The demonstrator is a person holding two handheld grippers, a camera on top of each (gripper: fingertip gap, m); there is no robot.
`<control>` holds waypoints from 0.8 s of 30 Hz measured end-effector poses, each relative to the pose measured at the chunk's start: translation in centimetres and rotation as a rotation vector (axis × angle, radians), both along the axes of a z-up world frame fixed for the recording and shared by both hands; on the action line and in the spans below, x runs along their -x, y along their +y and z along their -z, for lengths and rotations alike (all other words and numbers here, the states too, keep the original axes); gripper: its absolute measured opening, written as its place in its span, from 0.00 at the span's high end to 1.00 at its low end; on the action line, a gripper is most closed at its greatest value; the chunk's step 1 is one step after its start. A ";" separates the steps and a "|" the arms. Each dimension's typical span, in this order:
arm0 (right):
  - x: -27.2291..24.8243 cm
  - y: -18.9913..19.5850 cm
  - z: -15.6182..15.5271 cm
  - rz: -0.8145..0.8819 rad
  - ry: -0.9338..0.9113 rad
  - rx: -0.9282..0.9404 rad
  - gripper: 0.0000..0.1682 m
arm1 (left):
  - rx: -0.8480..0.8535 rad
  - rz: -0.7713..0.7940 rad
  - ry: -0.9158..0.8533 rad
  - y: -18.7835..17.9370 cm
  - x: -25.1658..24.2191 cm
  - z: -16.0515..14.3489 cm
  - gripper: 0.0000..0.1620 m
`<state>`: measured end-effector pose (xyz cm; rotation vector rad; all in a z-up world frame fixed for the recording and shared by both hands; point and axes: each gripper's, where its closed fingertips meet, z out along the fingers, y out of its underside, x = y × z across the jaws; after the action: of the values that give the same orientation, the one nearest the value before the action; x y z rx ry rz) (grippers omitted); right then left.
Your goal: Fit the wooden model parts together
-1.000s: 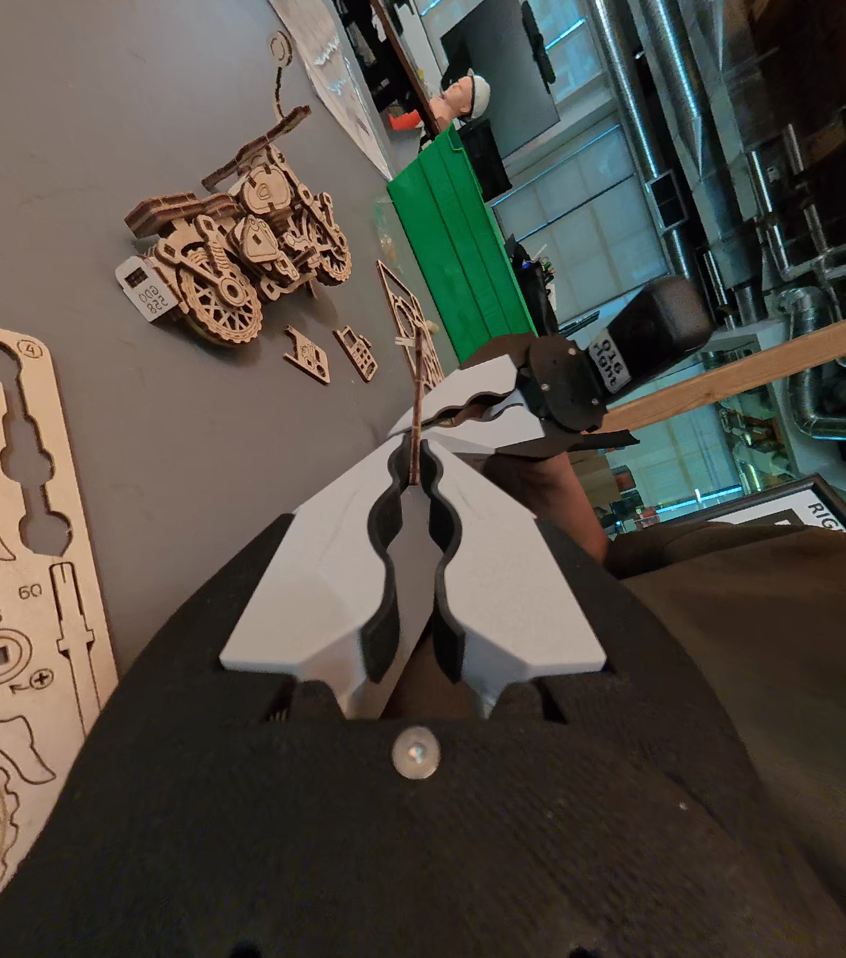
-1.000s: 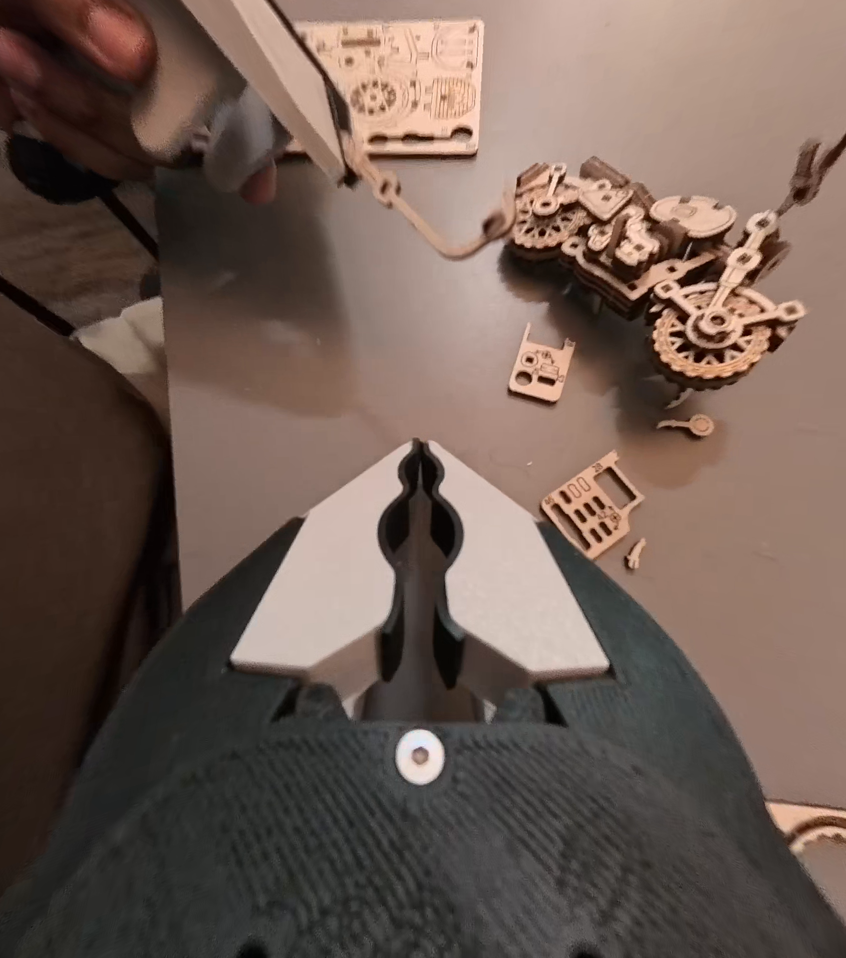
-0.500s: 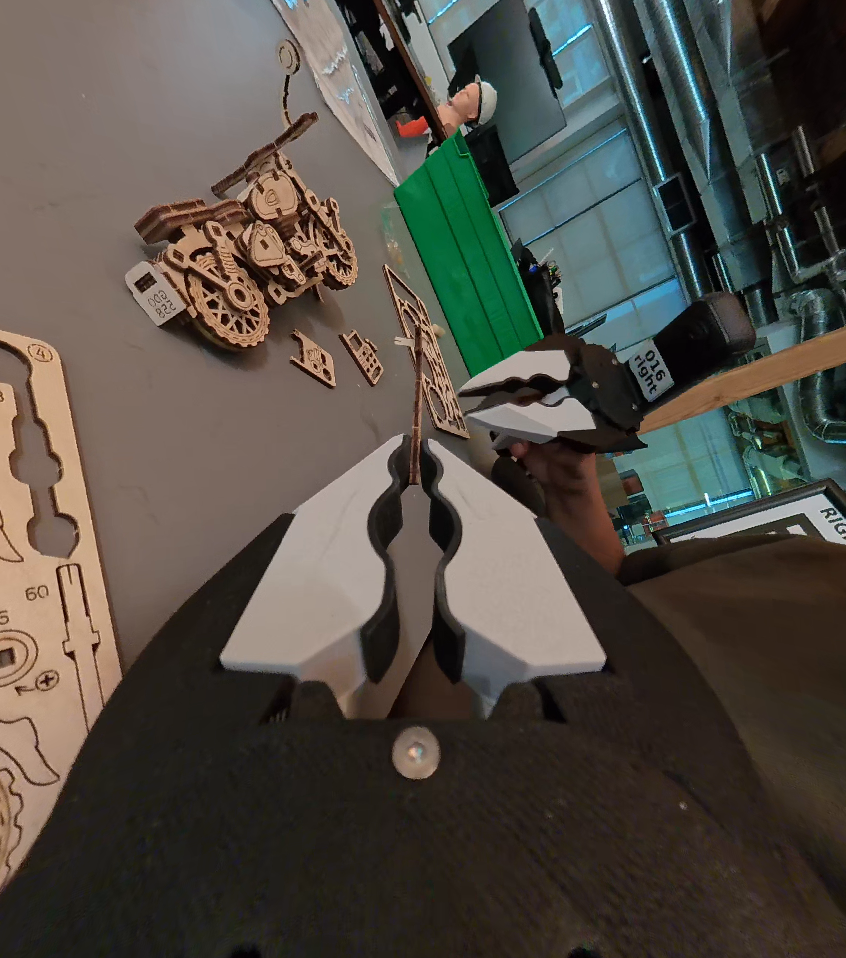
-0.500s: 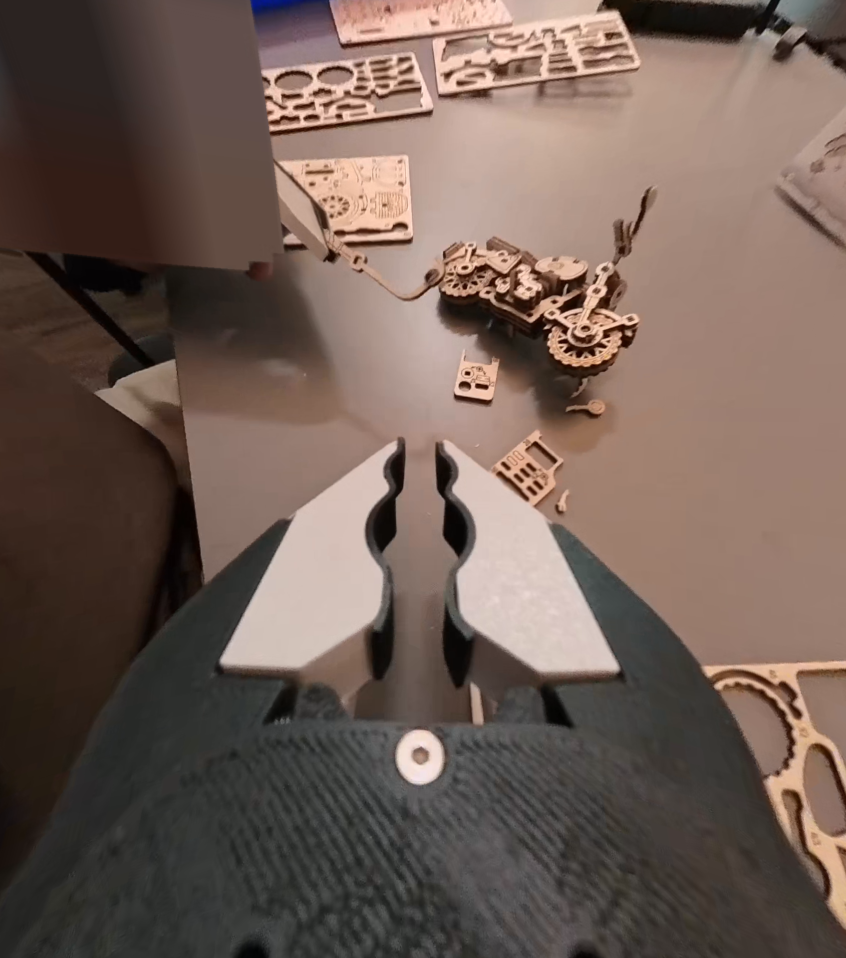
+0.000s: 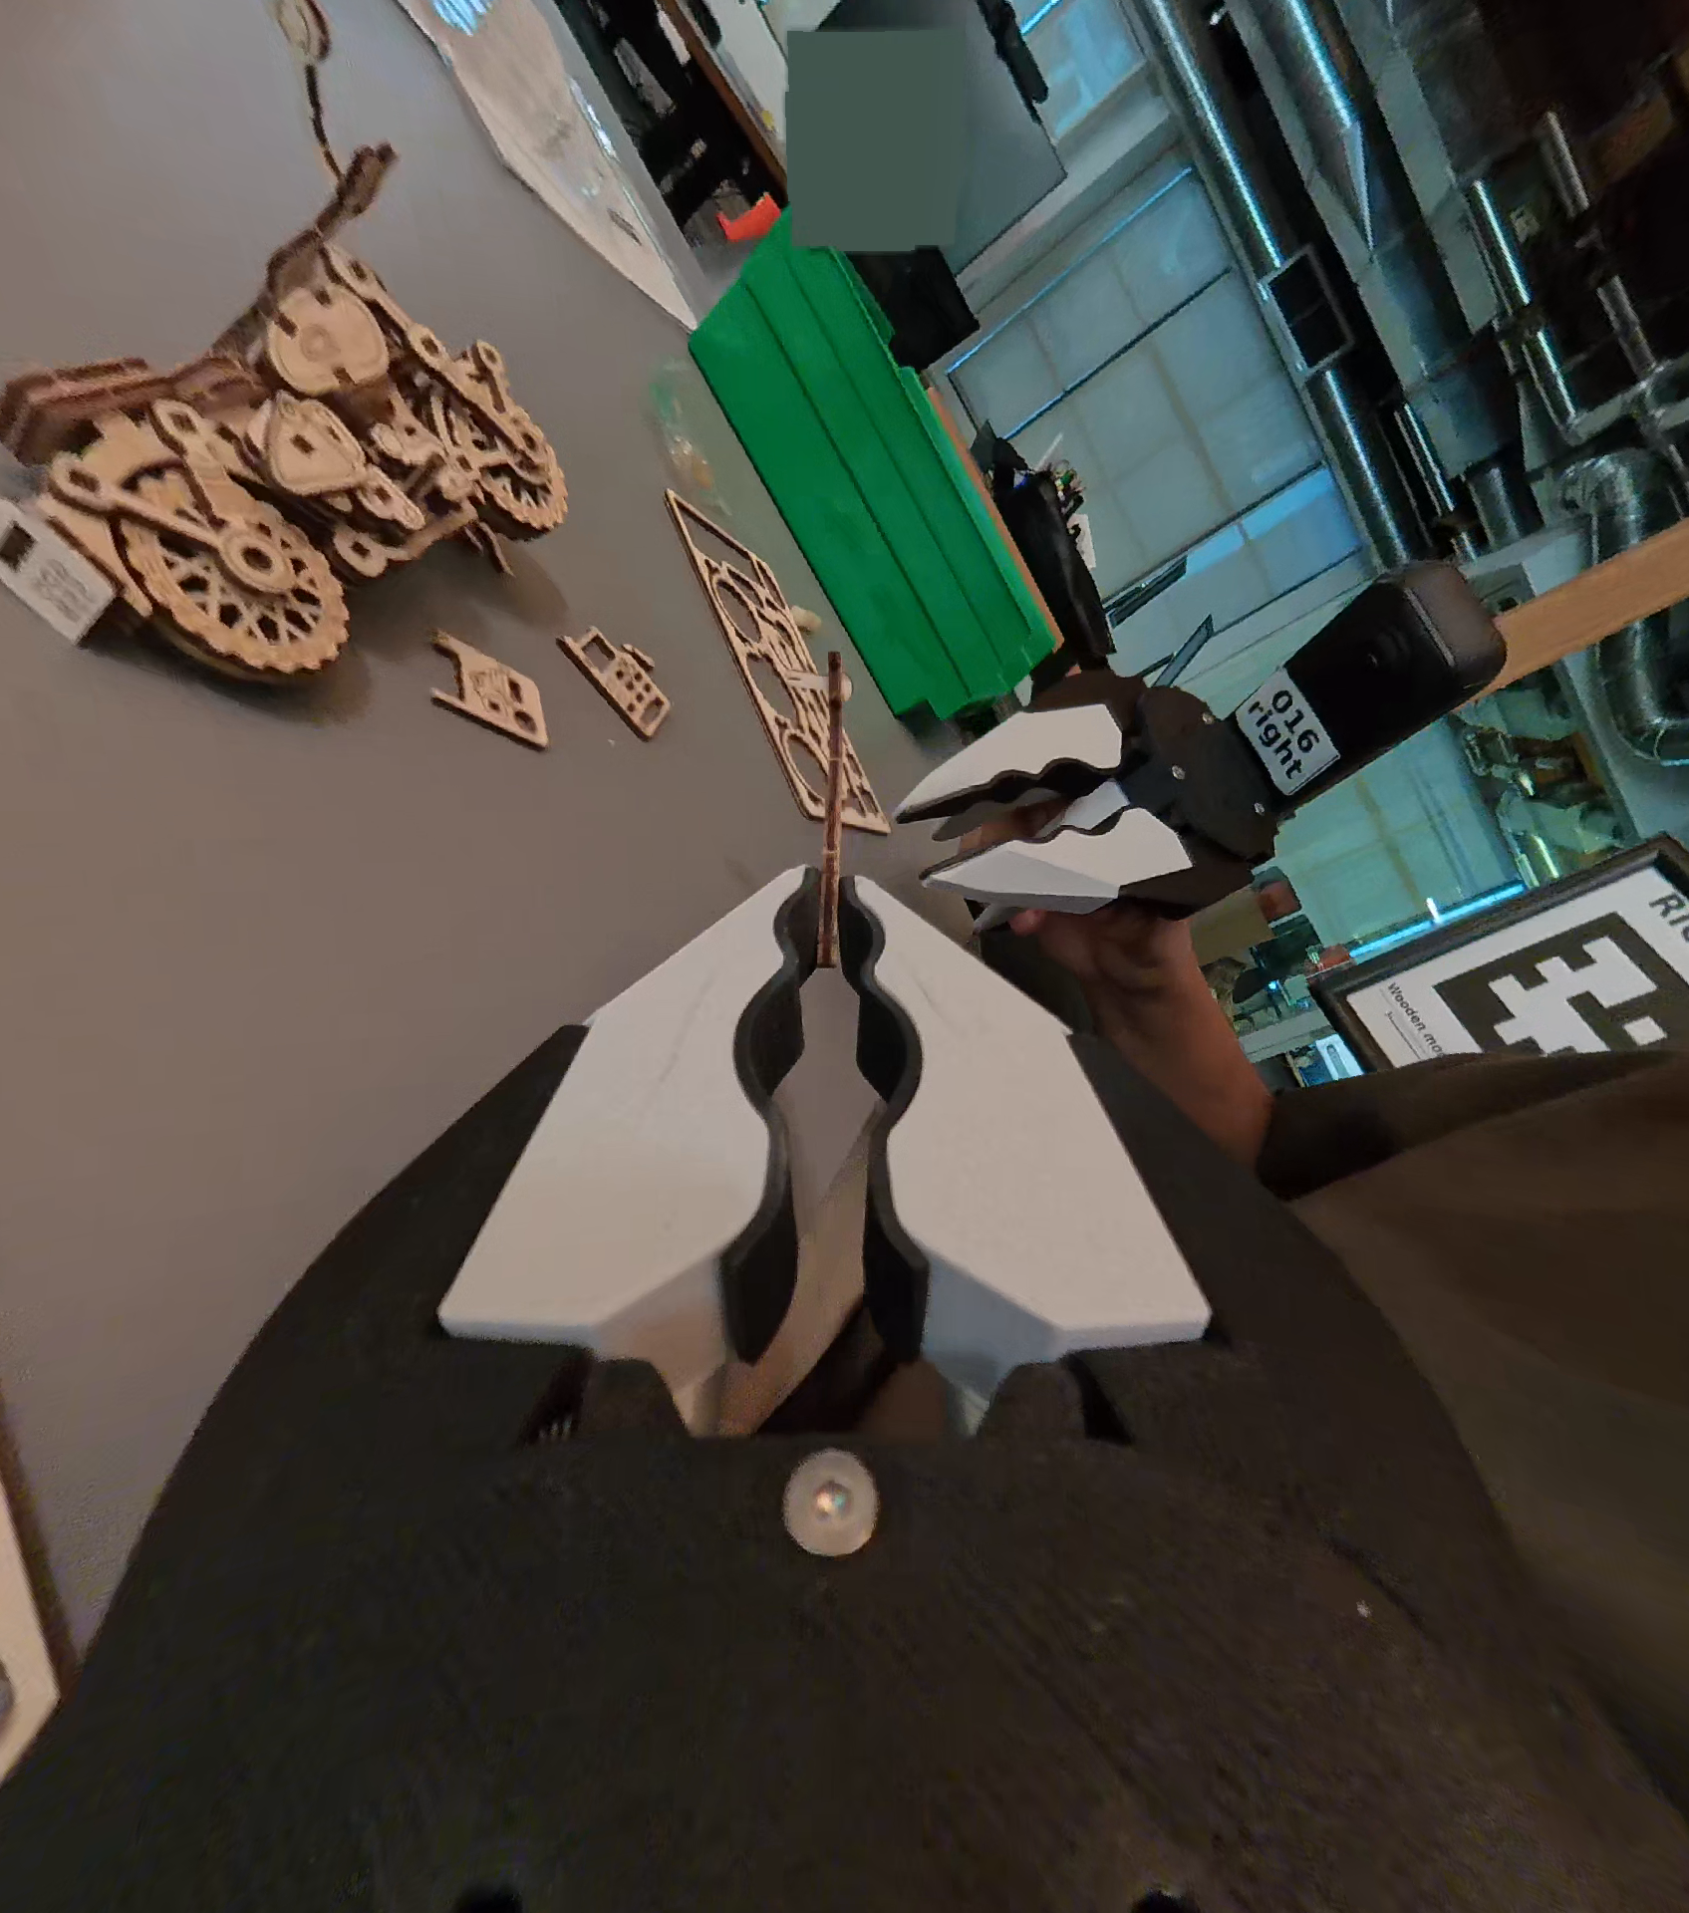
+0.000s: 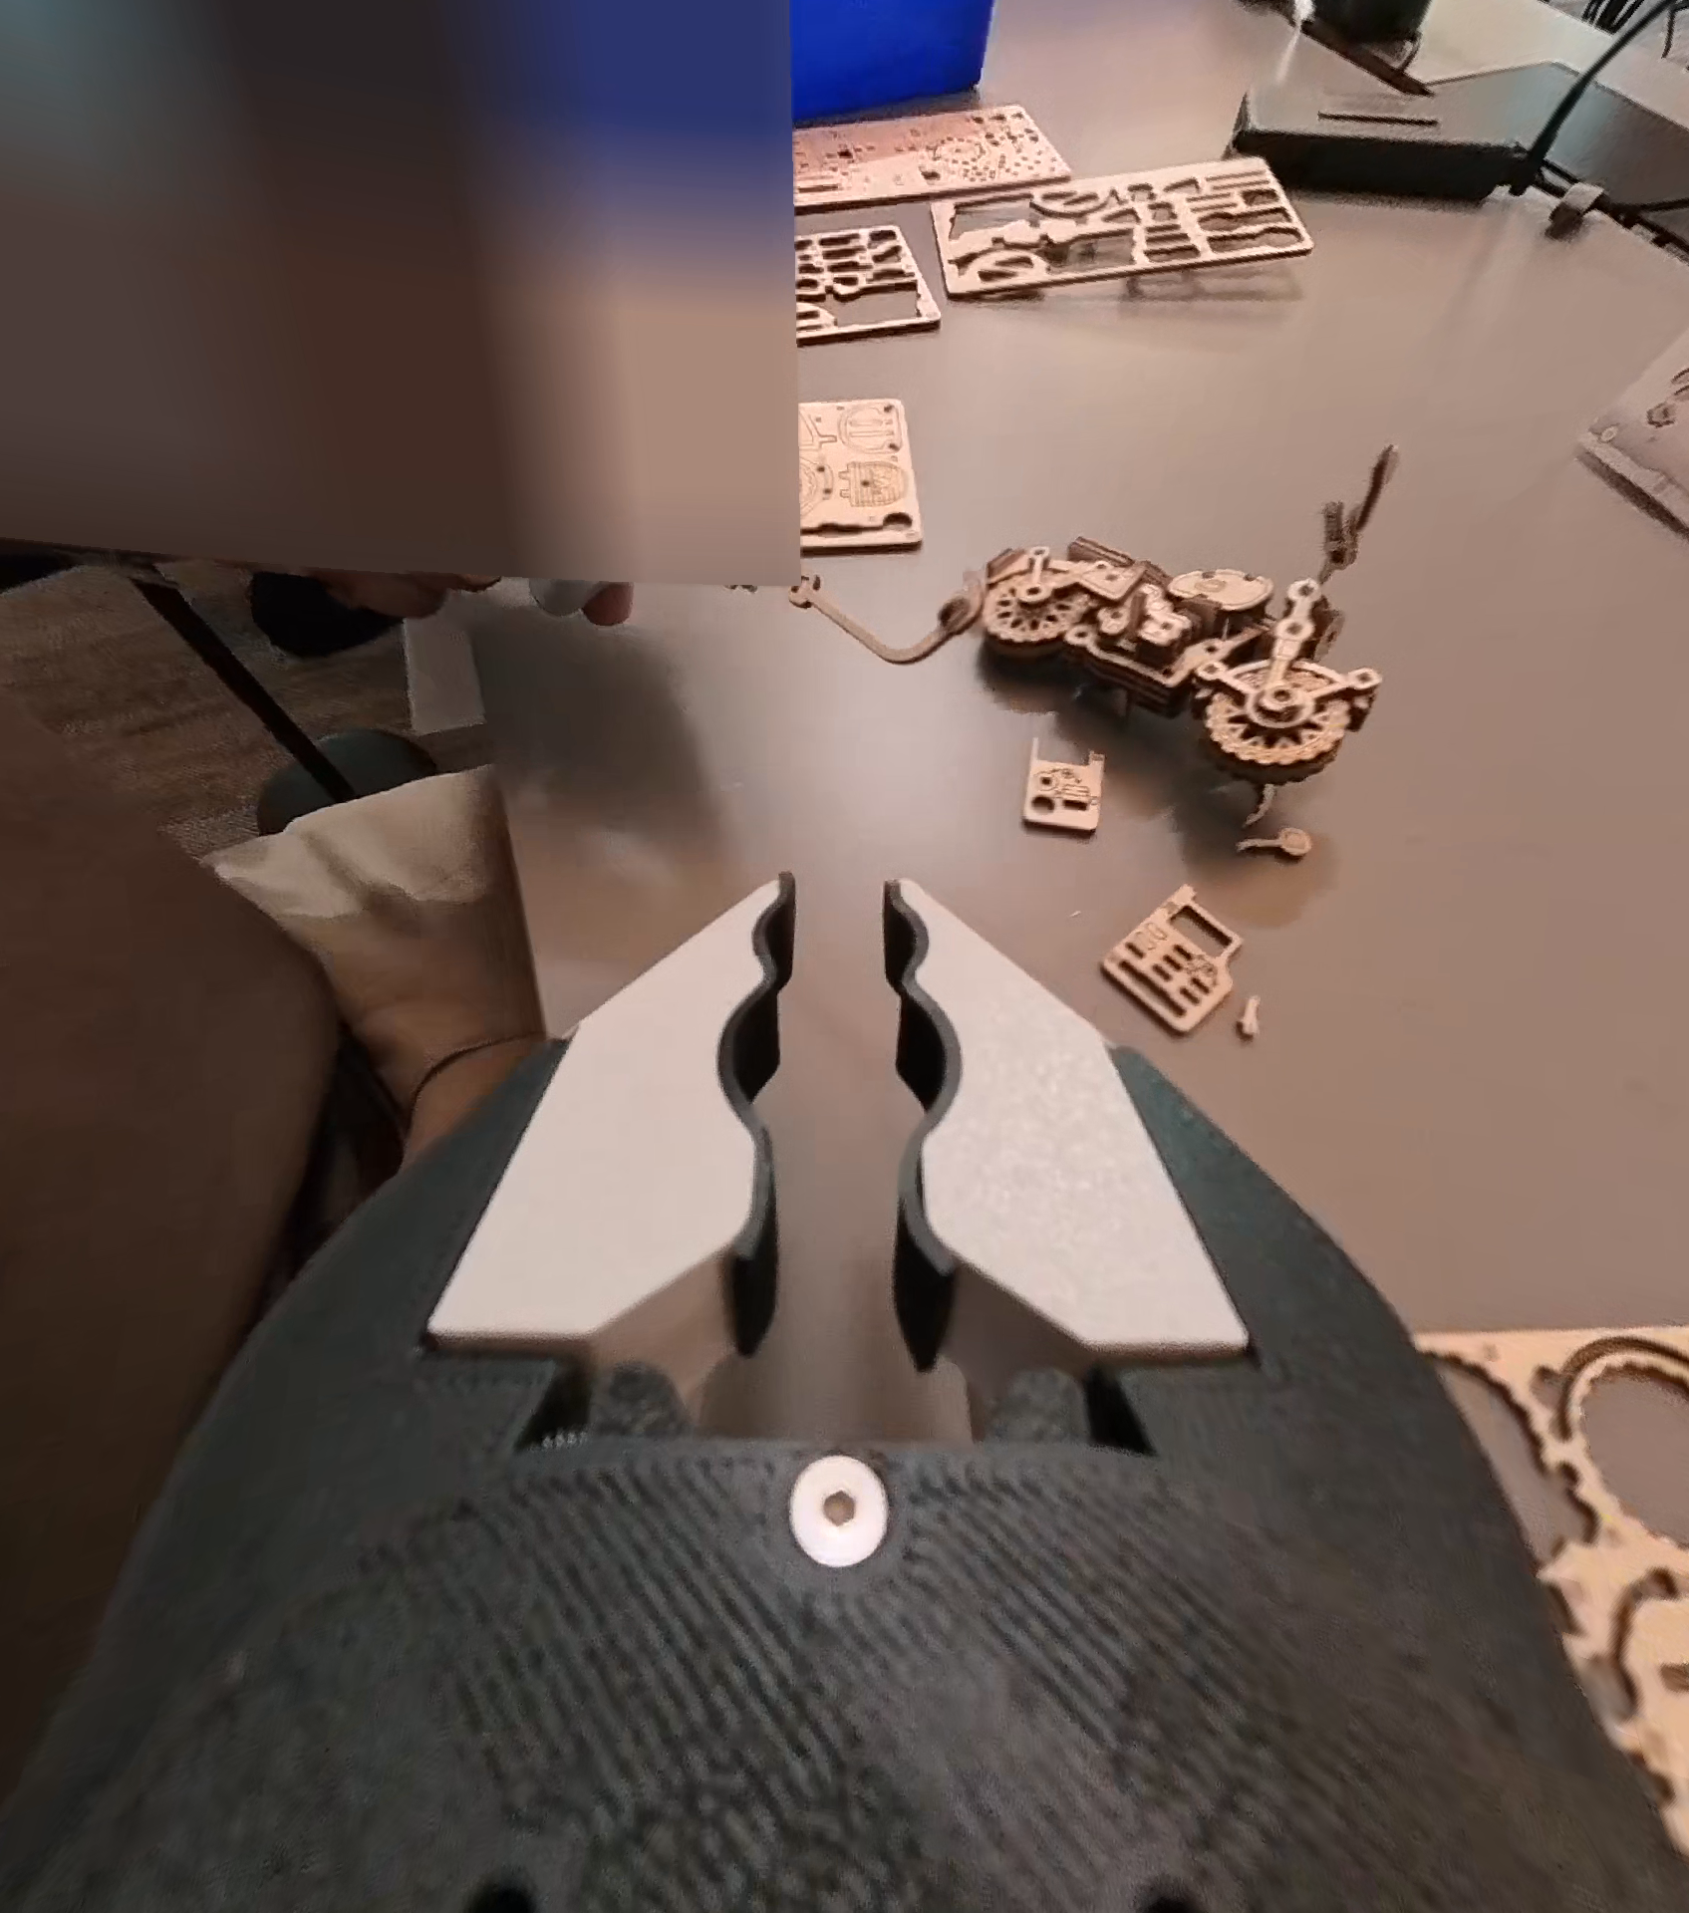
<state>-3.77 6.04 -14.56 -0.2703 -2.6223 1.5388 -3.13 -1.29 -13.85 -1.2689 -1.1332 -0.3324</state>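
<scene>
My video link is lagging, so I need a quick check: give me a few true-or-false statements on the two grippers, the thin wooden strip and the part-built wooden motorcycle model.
1. The left gripper is shut on the thin curved wooden strip. True.
2. The right gripper holds a wooden part. False: its jaws stand apart with nothing between them.
3. The part-built wooden motorcycle model lies on the grey table. True.
4. Both flat wooden cut-out pieces are fitted onto the model. False: they lie loose on the table beside it.

Both wrist views look along their fingers, sharing the wooden motorcycle model [image 5: 270,497] [image 6: 1182,652].
</scene>
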 end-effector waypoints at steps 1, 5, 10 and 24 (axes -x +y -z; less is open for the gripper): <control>-0.6 0.3 0.1 0.004 -0.009 0.003 0.91 | -0.001 -0.002 -0.003 0.1 -0.6 0.1 1.00; -5.1 2.3 0.9 -0.038 -0.100 -0.002 0.92 | -0.055 -0.014 -0.050 0.4 -3.7 0.6 1.00; -12.1 5.8 4.4 -0.014 -0.182 -0.162 0.91 | -0.090 -0.029 -0.091 1.2 -7.3 1.1 1.00; -18.7 9.7 14.7 -0.018 -0.246 -0.744 0.93 | -0.022 0.009 -0.049 3.4 -10.3 0.9 1.00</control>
<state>14.92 15.77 -29.23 -0.3805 -3.1538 0.4622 7.14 2.12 -14.78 -1.2531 -1.1630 -0.3835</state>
